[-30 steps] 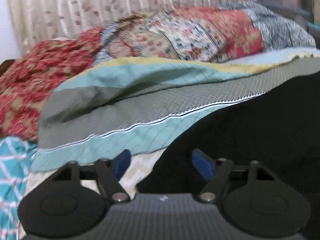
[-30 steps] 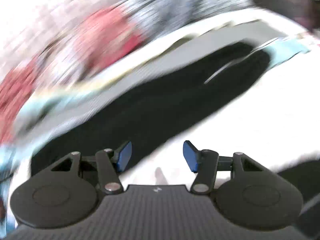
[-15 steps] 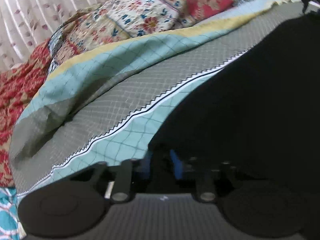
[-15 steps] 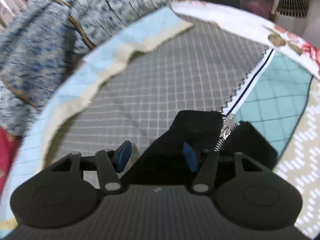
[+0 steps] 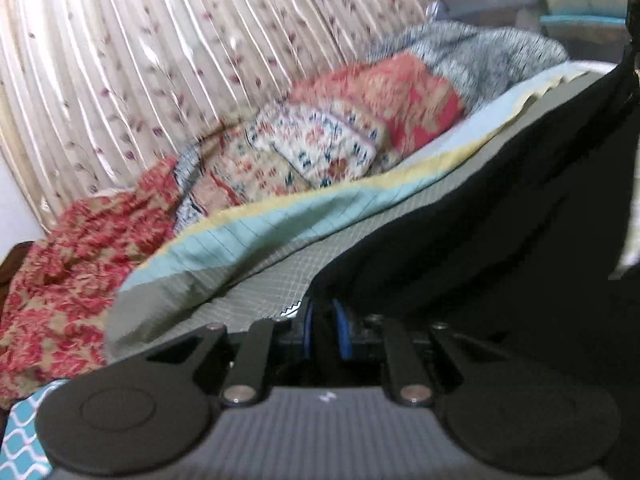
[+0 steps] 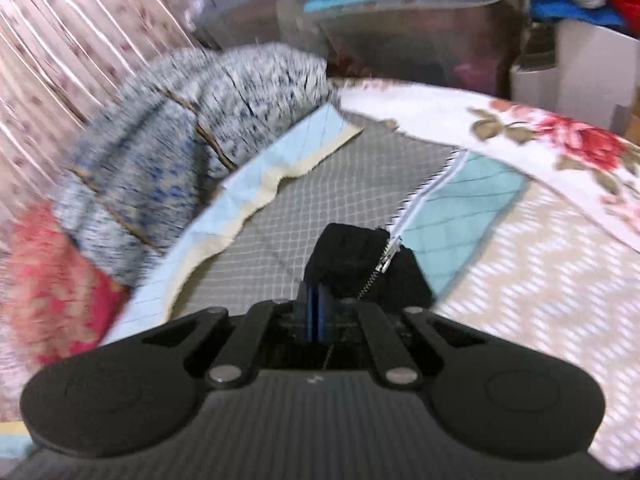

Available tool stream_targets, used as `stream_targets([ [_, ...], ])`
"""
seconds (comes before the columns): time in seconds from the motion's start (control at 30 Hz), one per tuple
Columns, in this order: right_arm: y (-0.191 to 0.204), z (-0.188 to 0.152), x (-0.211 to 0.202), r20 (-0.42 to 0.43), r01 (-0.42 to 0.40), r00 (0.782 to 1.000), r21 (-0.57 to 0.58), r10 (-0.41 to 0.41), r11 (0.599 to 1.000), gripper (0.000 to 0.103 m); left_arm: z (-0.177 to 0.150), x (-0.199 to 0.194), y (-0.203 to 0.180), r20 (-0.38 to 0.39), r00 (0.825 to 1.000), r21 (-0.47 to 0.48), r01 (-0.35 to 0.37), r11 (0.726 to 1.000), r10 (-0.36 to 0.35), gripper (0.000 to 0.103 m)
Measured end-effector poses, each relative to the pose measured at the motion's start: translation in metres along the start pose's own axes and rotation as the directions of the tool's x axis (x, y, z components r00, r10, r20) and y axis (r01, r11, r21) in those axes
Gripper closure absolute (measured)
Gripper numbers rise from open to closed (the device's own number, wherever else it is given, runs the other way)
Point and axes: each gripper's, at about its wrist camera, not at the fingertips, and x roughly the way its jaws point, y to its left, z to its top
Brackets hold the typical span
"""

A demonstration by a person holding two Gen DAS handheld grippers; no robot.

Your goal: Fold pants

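The black pants (image 5: 500, 216) hang as a taut dark sheet across the right of the left wrist view, lifted off the bed. My left gripper (image 5: 325, 330) is shut on their edge, blue pads pressed on the cloth. In the right wrist view my right gripper (image 6: 317, 314) is shut on the waist end of the black pants (image 6: 348, 256), where a silver zipper (image 6: 386, 260) shows just right of the pads. That end is held above the grey quilt.
A grey and teal quilted bedspread (image 5: 248, 240) covers the bed (image 6: 540, 248). Red floral and patterned blankets (image 5: 320, 140) and a grey knitted blanket (image 6: 192, 160) are piled at the back against a pleated curtain (image 5: 160, 60). Storage boxes (image 6: 400, 20) stand beyond the bed.
Both grippers, open a second ago, closed on the black pants. They have since lifted the pants off the bed, and both views have tilted up toward the curtain.
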Motion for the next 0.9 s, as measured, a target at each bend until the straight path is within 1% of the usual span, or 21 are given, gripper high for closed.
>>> stream_targets([
  [0.13, -0.055, -0.02, -0.083, 0.042, -0.061, 0.997, 0.043, 0.059, 0.997, 0.098, -0.026, -0.08, -0.017, 0.042, 0.999, 0.001, -0.012, 1.0, 0.012, 0.091],
  [0.17, -0.07, -0.028, -0.104, 0.051, -0.071, 0.996, 0.051, 0.069, 0.996, 0.098, -0.033, -0.094, -0.02, 0.044, 0.999, -0.006, -0.011, 1.0, 0.011, 0.091],
  [0.23, -0.103, -0.052, -0.144, 0.076, -0.079, 0.994, 0.066, 0.074, 0.995, 0.098, -0.052, -0.128, -0.03, 0.042, 0.999, -0.032, -0.009, 0.999, 0.01, 0.091],
  [0.3, -0.131, -0.079, -0.175, 0.084, -0.069, 0.994, 0.07, 0.063, 0.995, 0.098, -0.073, -0.154, -0.041, 0.027, 1.0, -0.064, 0.011, 0.998, -0.009, 0.091],
  [0.37, -0.162, -0.113, -0.185, 0.047, -0.039, 0.998, 0.068, 0.035, 0.997, 0.097, -0.095, -0.166, -0.055, -0.028, 0.999, -0.076, 0.034, 0.997, -0.036, 0.086],
  [0.4, -0.179, -0.132, -0.183, -0.001, -0.007, 1.0, 0.072, 0.007, 0.997, 0.092, -0.109, -0.168, -0.063, -0.077, 0.995, -0.092, 0.057, 0.994, -0.064, 0.081],
  [0.43, -0.193, -0.149, -0.179, -0.04, 0.04, 0.999, 0.076, -0.037, 0.996, 0.091, -0.122, -0.166, -0.07, -0.133, 0.985, -0.11, 0.097, 0.989, -0.111, 0.08],
  [0.47, -0.206, -0.162, -0.175, -0.067, 0.094, 0.994, 0.079, -0.088, 0.992, 0.084, -0.133, -0.166, -0.076, -0.175, 0.975, -0.12, 0.118, 0.986, -0.138, 0.079],
  [0.5, -0.218, -0.172, -0.174, -0.085, 0.142, 0.987, 0.098, -0.134, 0.985, 0.069, -0.144, -0.165, -0.08, -0.214, 0.966, -0.128, 0.121, 0.984, -0.147, 0.076],
  [0.53, -0.229, -0.18, -0.176, -0.087, 0.173, 0.983, 0.138, -0.162, 0.975, 0.064, -0.153, -0.167, -0.083, -0.248, 0.957, -0.14, 0.121, 0.983, -0.153, 0.076],
  [0.57, -0.237, -0.186, -0.181, -0.067, 0.179, 0.983, 0.178, -0.169, 0.968, 0.064, -0.157, -0.171, -0.081, -0.258, 0.953, -0.159, 0.12, 0.98, -0.159, 0.076],
  [0.6, -0.24, -0.188, -0.188, -0.039, 0.176, 0.984, 0.203, -0.172, 0.963, 0.064, -0.16, -0.179, -0.074, -0.251, 0.952, -0.2, 0.124, 0.972, -0.173, 0.074],
  [0.63, -0.239, -0.188, -0.194, -0.013, 0.171, 0.985, 0.208, -0.172, 0.963, 0.064, -0.16, -0.187, -0.064, -0.234, 0.954, -0.253, 0.128, 0.959, -0.189, 0.068],
  [0.67, -0.234, -0.187, -0.2, 0.012, 0.161, 0.986, 0.197, -0.167, 0.967, 0.064, -0.161, -0.195, -0.051, -0.213, 0.956, -0.311, 0.127, 0.942, -0.2, 0.064],
  [0.7, -0.225, -0.185, -0.205, 0.039, 0.146, 0.987, 0.176, -0.155, 0.974, 0.064, -0.161, -0.202, -0.035, -0.185, 0.961, -0.388, 0.119, 0.914, -0.203, 0.055],
  [0.73, -0.215, -0.183, -0.209, 0.061, 0.125, 0.989, 0.15, -0.136, 0.981, 0.064, -0.161, -0.206, -0.019, -0.165, 0.966, -0.456, 0.105, 0.884, -0.2, 0.051],
  [0.8, -0.186, -0.182, -0.213, 0.088, 0.057, 0.994, 0.083, -0.065, 0.995, 0.064, -0.161, -0.206, 0.018, -0.123, 0.973, -0.598, 0.085, 0.797, -0.196, 0.049],
  [0.83, -0.169, -0.185, -0.214, 0.084, 0.014, 0.996, 0.044, -0.018, 0.999, 0.064, -0.162, -0.202, 0.033, -0.106, 0.974, -0.654, 0.083, 0.752, -0.2, 0.043],
  [0.87, -0.152, -0.19, -0.214, 0.071, -0.029, 0.997, 0.003, 0.029, 1.0, 0.064, -0.162, -0.195, 0.048, -0.092, 0.974, -0.712, 0.08, 0.697, -0.206, 0.039],
  [0.9, -0.133, -0.196, -0.212, 0.046, -0.074, 0.996, -0.045, 0.076, 0.996, 0.063, -0.163, -0.185, 0.061, -0.089, 0.972, -0.763, 0.074, 0.643, -0.217, 0.023],
])
